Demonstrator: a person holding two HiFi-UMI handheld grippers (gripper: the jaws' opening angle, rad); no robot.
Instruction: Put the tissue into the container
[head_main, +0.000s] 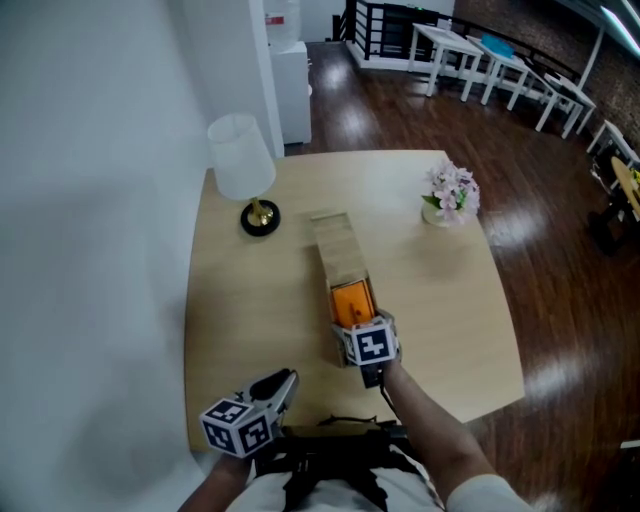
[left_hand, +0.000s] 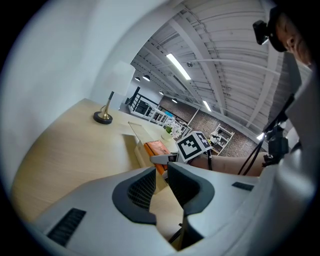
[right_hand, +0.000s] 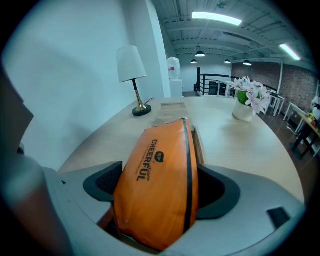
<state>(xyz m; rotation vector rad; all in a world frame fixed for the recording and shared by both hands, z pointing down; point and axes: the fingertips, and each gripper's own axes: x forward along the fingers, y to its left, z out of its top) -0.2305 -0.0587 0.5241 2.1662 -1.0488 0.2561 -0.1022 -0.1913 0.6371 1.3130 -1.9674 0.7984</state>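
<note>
- Surface (head_main: 440, 330): the narrow container (head_main: 334, 243) sits loose on it. I judge a tilted entry could catch its rim and shove it.
- Tissue pack (right_hand: 155, 175): orange, at the container's near end, clamped by my right gripper (head_main: 352, 318), jaws wide.
- Left gripper (left_hand: 160, 172): jaws narrow, holding nothing.

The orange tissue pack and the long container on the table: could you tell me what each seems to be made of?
Tissue pack: soft plastic film, probably; slightly glossy, with a dark seam and printed lettering. Container: pale wood or wood-look board, matte, with faint grain; which, I cannot tell.
</note>
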